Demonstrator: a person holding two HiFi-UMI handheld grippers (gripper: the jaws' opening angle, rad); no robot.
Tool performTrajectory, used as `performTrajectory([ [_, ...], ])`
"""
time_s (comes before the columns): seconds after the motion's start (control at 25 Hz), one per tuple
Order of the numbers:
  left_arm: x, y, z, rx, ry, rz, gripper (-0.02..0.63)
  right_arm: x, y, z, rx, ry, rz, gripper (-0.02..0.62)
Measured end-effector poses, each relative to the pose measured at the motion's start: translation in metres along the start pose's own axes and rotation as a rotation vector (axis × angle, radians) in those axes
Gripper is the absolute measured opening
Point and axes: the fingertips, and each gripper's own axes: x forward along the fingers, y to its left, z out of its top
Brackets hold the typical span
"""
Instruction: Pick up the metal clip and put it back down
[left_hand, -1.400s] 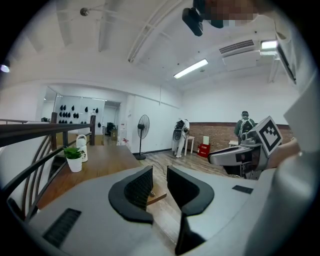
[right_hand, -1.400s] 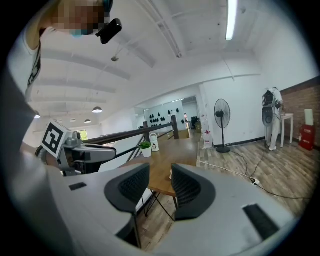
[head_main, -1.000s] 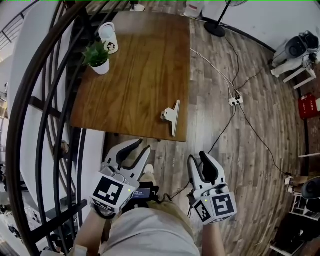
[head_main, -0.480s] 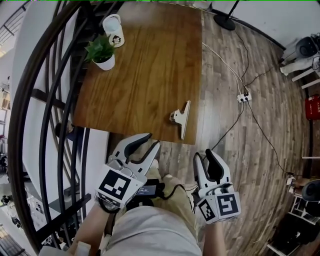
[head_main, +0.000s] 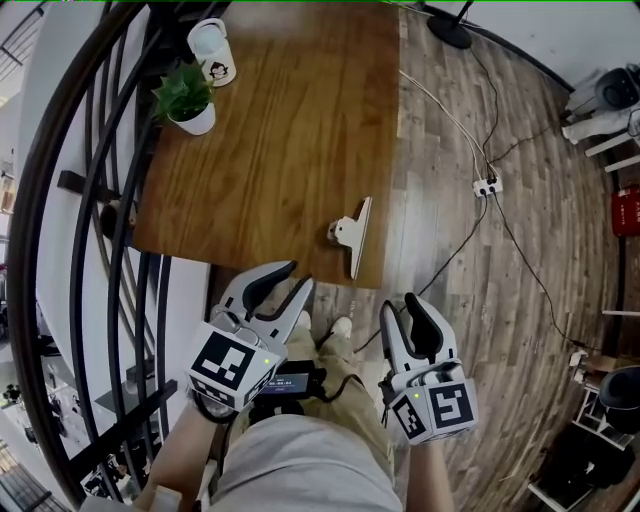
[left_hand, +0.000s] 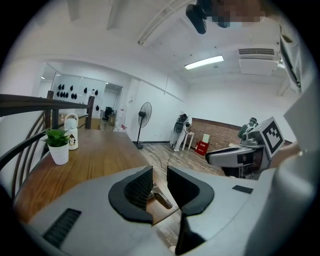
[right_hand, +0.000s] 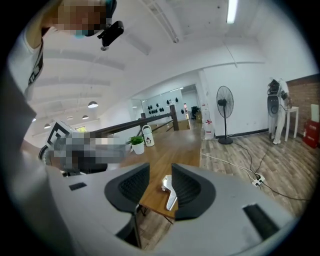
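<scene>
The metal clip (head_main: 352, 233) lies flat on the wooden table (head_main: 280, 140), at its near right corner. It shows between the jaws in the right gripper view (right_hand: 168, 192) and partly in the left gripper view (left_hand: 159, 196). Both grippers hang short of the table's near edge, over the person's lap. My left gripper (head_main: 281, 285) is open with nothing between its fingers. My right gripper (head_main: 402, 315) is open too and empty, its jaws pointing toward the clip from below the table edge.
A small potted plant (head_main: 184, 98) and a white cartoon mug (head_main: 212, 52) stand at the table's far left. A dark curved railing (head_main: 85, 210) runs along the left. Cables and a power strip (head_main: 486, 186) lie on the wood floor to the right; a fan base (head_main: 450, 30) stands behind.
The view has swung about, so table and clip drifted in the picture. Both grippers have stayed near the lap, open; the clip has not moved on the table.
</scene>
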Motion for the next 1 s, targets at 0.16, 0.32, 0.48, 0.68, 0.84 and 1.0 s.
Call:
performTrajectory([
  [0.16,0.013,0.003,-0.004,-0.028,0.012,0.021,0.092,0.006,-0.013,-0.001,-0.012,0.008,0.02,0.15],
  [0.32,0.027,0.007,-0.007,-0.047,0.025,0.045,0.092,0.015,-0.024,-0.003,-0.012,0.02,0.041,0.15],
  [0.48,0.041,0.012,-0.018,-0.069,0.046,0.064,0.092,0.026,-0.037,-0.01,-0.005,0.034,0.058,0.15],
  [0.68,0.057,0.016,-0.031,-0.101,0.075,0.081,0.092,0.038,-0.045,-0.018,0.004,0.053,0.084,0.15],
  [0.84,0.071,0.021,-0.043,-0.136,0.09,0.083,0.092,0.046,-0.053,-0.03,0.021,0.07,0.089,0.149],
  [1.0,0.082,0.027,-0.052,-0.195,0.097,0.092,0.092,0.053,-0.06,-0.037,0.031,0.081,0.097,0.15],
])
